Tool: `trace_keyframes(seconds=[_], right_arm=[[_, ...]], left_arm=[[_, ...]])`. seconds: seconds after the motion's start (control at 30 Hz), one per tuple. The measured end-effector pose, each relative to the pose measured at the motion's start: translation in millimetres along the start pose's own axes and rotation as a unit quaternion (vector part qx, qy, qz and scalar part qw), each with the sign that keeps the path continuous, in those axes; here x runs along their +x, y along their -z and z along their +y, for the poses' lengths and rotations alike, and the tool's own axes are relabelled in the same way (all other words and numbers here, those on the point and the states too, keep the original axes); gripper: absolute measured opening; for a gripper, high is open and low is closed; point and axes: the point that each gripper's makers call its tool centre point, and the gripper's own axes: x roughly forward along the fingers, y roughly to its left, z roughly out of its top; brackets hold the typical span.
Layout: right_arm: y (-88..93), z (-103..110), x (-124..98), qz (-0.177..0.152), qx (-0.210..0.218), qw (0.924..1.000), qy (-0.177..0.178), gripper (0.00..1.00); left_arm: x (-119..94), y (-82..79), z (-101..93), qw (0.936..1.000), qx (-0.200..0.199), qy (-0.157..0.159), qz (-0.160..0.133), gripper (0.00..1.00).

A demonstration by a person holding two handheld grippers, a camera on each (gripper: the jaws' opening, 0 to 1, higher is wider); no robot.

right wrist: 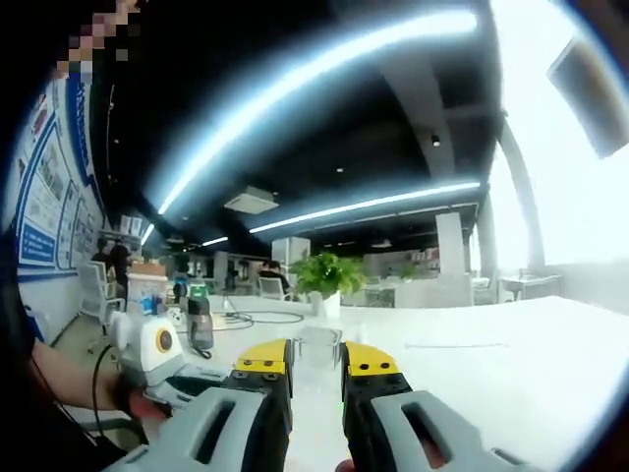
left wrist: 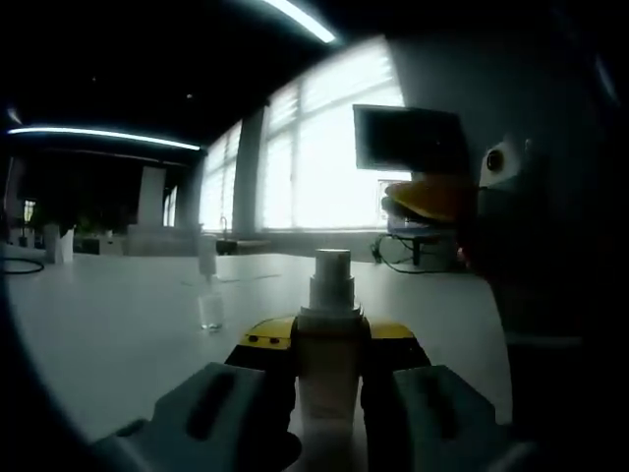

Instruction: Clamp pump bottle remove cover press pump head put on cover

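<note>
**Pump bottle upright, cover set aside**

The pump bottle [left wrist: 329, 344] stands upright between the left tool's [left wrist: 329, 379] jaws, pale body, its bare pump head [left wrist: 331, 275] on top. The clear cover [left wrist: 210, 313] stands on the white worktop [left wrist: 108, 334], apart from the bottle, to its left in the left gripper view.

Dim backlit room, blown-out windows [left wrist: 324, 147], streaked ceiling strip lights [right wrist: 324, 69]
</note>
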Motion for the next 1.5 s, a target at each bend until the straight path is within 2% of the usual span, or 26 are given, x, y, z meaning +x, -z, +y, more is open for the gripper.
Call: trace_keyframes(seconds=[0.17, 0.33, 0.4, 0.67, 0.83, 0.97, 1.2, 1.5], right_arm=[[8.4, -21.6, -8.2, 0.003, 0.003, 0.9998, 0.020, 0.14], [12.2, -28.8, -12.5, 0.007, 0.014, 0.9994, 0.032, 0.14], [14.2, -28.6, -13.6, 0.009, 0.008, 0.9993, 0.034, 0.14], [34.9, -52.5, -19.6, 0.033, -0.018, 0.9978, 0.055, 0.14], [35.2, -53.3, -19.9, 0.034, -0.020, 0.9977, 0.055, 0.14], [46.3, -57.0, -19.8, 0.046, -0.030, 0.9968, 0.058, 0.14], [70.9, -70.1, -23.7, 0.076, -0.019, 0.9944, 0.071, 0.14], [87.4, -77.8, -27.4, 0.103, -0.034, 0.9901, 0.088, 0.14]], left_arm=[[-0.1, 0.2, -0.5, 1.0000, -0.001, 0.000, 0.000, 0.15], [-0.2, 0.7, 0.3, 1.0000, 0.001, -0.001, 0.001, 0.15], [-0.3, 1.0, 0.2, 1.0000, 0.000, -0.001, 0.002, 0.15], [0.0, 1.5, 0.2, 1.0000, 0.000, -0.001, 0.003, 0.15], [0.0, 1.7, 0.4, 1.0000, 0.001, -0.001, 0.003, 0.15], [0.1, 1.9, 0.0, 1.0000, 0.001, -0.001, 0.004, 0.15], [0.2, 2.3, -0.5, 1.0000, 0.002, -0.002, 0.006, 0.15], [0.4, 2.7, -1.0, 1.0000, 0.003, -0.002, 0.007, 0.15]])
